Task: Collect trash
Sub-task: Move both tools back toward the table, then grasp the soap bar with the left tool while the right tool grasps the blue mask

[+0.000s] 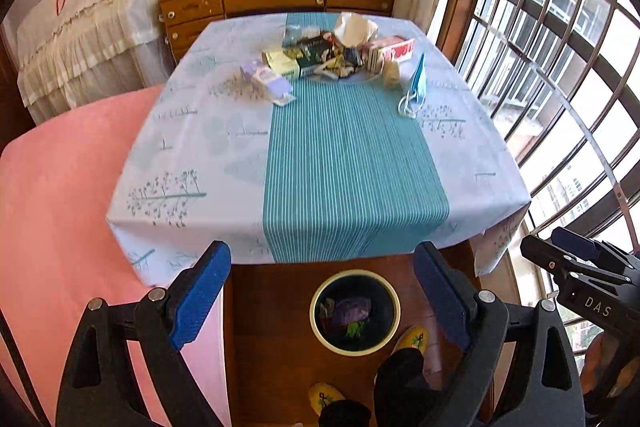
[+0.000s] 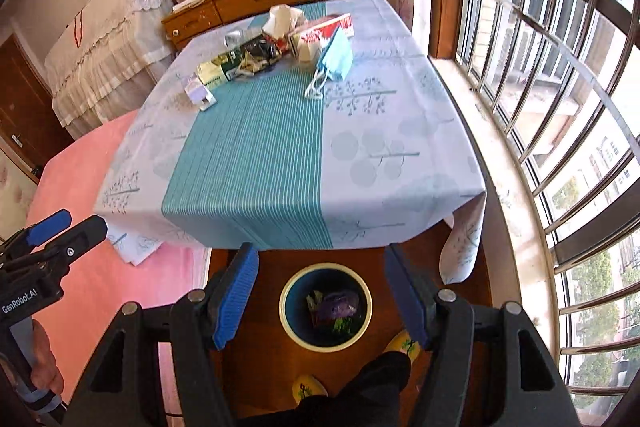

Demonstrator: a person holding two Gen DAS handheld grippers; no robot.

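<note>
Task barely begun: the bin [image 1: 355, 311] on the floor below the table's [image 1: 200, 155] near edge holds a few scraps, most trash [image 1: 320, 57] remains heaped toward the far edge, and left gripper [image 1: 322, 297] and right gripper [image 2: 322, 295] gape empty.

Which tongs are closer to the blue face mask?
Right, by a small margin. The face mask lies on the table's window side, which is the right tongs' side. Left tongs sit further toward the pink bed. Both are open, far back over the bin.
</note>
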